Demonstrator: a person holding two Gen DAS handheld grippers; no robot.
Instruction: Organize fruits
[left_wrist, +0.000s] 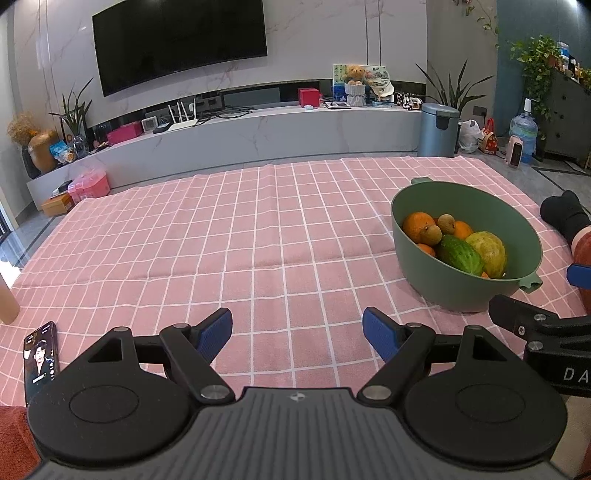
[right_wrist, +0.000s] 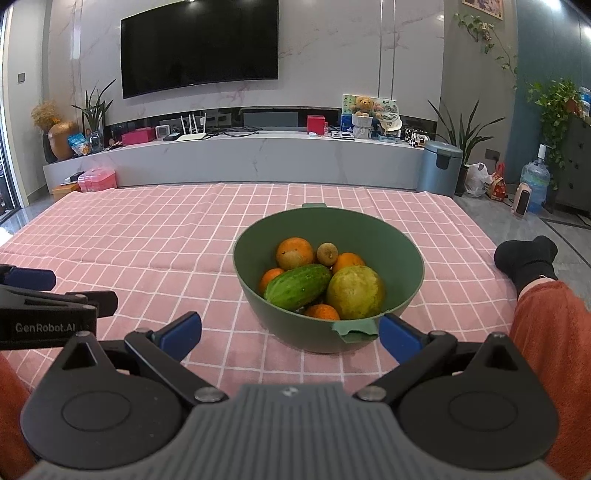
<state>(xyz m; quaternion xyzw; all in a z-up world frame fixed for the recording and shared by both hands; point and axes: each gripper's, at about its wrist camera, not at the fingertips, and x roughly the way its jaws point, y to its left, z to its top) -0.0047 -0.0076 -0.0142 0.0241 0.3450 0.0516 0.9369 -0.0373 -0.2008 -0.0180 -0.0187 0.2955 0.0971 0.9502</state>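
A green bowl (right_wrist: 400, 254) stands on the pink checked cloth, right in front of my right gripper (right_wrist: 290, 332); it also shows at the right in the left wrist view (left_wrist: 413, 206). It holds several oranges (right_wrist: 294, 252), a green cucumber (right_wrist: 297, 287), a yellow-green round fruit (right_wrist: 355, 292) and a small brown kiwi (right_wrist: 327, 253). My right gripper is open and empty, just short of the bowl's near handle (right_wrist: 355, 329). My left gripper (left_wrist: 297, 334) is open and empty over bare cloth, left of the bowl.
A phone (left_wrist: 40, 360) lies on the cloth at the near left. The person's leg in a black sock (right_wrist: 528, 258) rests on the cloth's right edge. A TV bench (right_wrist: 240, 157) and a blue bin (right_wrist: 441, 168) stand beyond the cloth.
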